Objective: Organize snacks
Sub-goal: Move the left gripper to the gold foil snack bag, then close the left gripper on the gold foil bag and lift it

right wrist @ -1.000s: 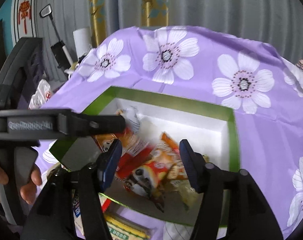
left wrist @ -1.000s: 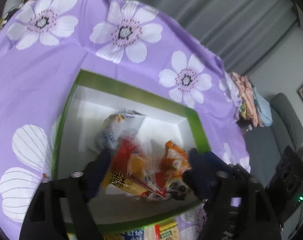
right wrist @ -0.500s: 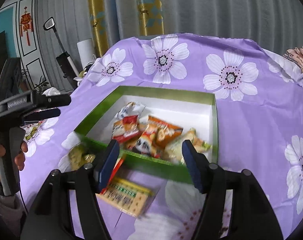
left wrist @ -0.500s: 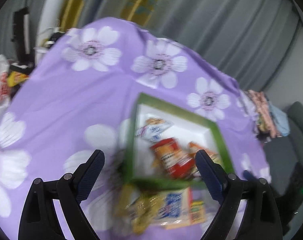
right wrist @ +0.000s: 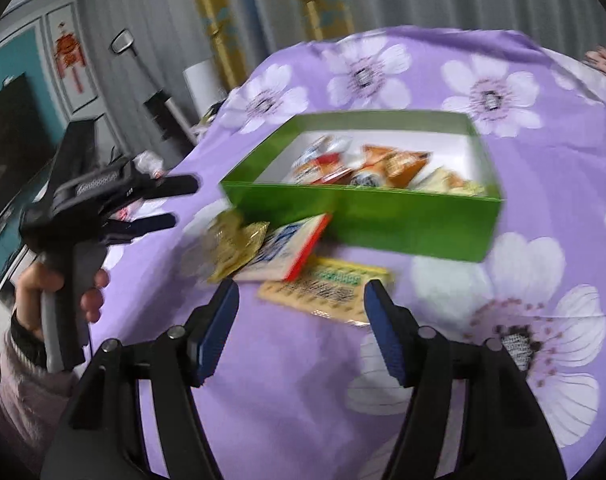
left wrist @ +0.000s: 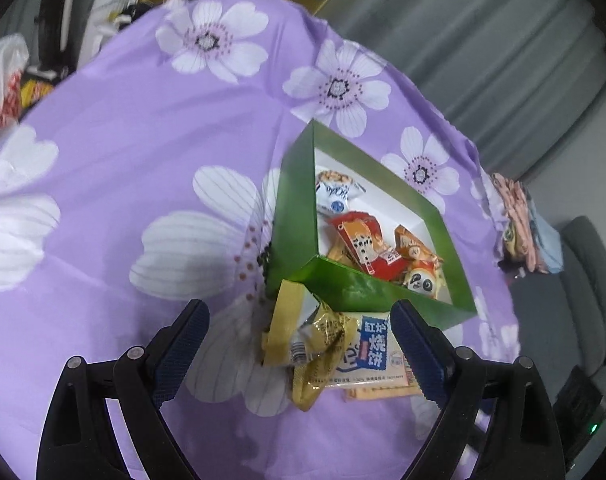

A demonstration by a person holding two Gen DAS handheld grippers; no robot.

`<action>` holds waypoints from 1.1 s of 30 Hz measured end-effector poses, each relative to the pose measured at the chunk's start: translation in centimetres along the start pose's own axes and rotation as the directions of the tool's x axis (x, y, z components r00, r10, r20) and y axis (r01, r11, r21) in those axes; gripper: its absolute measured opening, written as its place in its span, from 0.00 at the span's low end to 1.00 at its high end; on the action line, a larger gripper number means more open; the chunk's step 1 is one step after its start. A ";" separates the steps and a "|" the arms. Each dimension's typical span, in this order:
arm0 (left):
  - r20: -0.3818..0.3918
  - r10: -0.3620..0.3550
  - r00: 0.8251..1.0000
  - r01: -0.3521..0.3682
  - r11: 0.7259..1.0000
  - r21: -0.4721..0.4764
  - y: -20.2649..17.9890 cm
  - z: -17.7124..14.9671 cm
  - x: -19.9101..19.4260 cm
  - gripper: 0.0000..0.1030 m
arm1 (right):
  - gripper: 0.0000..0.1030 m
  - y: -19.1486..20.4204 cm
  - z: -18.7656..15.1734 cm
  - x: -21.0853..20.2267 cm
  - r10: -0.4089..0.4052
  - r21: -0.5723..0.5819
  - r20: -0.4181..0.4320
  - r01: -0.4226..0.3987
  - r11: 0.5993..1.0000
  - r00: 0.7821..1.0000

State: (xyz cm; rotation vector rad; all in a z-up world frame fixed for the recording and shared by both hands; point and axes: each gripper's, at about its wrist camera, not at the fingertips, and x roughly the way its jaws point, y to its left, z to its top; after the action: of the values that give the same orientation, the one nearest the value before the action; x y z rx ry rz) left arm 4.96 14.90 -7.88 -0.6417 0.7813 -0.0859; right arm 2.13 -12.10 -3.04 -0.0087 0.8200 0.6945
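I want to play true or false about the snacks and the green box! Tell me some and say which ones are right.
1. The green box holds several snacks. True.
2. The left gripper squeezes a snack. False: it is open and holds nothing.
3. A gold packet lies outside the box on the purple cloth. True.
4. The right gripper is inside the box. False: it is open, in front of the box.
5. The box is red. False: green.
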 end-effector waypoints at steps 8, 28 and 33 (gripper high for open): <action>-0.092 -0.021 0.996 0.019 1.000 -0.025 0.6 -0.6 2.3 0.89 | 0.62 3.9 2.2 5.0 0.056 -0.119 -0.060 -0.063 0.991 0.997; -0.150 -0.040 0.988 0.040 0.999 -0.005 0.6 -0.8 4.1 0.50 | 0.26 4.8 3.4 11.1 0.018 -0.202 -0.146 -0.047 0.978 0.989; -0.145 -0.043 0.989 0.048 0.998 0.030 0.0 -0.9 3.7 0.46 | 0.15 4.8 3.3 10.5 0.040 -0.193 -0.119 -0.063 0.979 0.992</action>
State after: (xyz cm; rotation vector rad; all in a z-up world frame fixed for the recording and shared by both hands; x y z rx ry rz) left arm 7.01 13.37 -10.70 -0.6262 0.9027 -0.1881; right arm 6.59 -1.56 -6.63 -0.2082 0.8611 0.8278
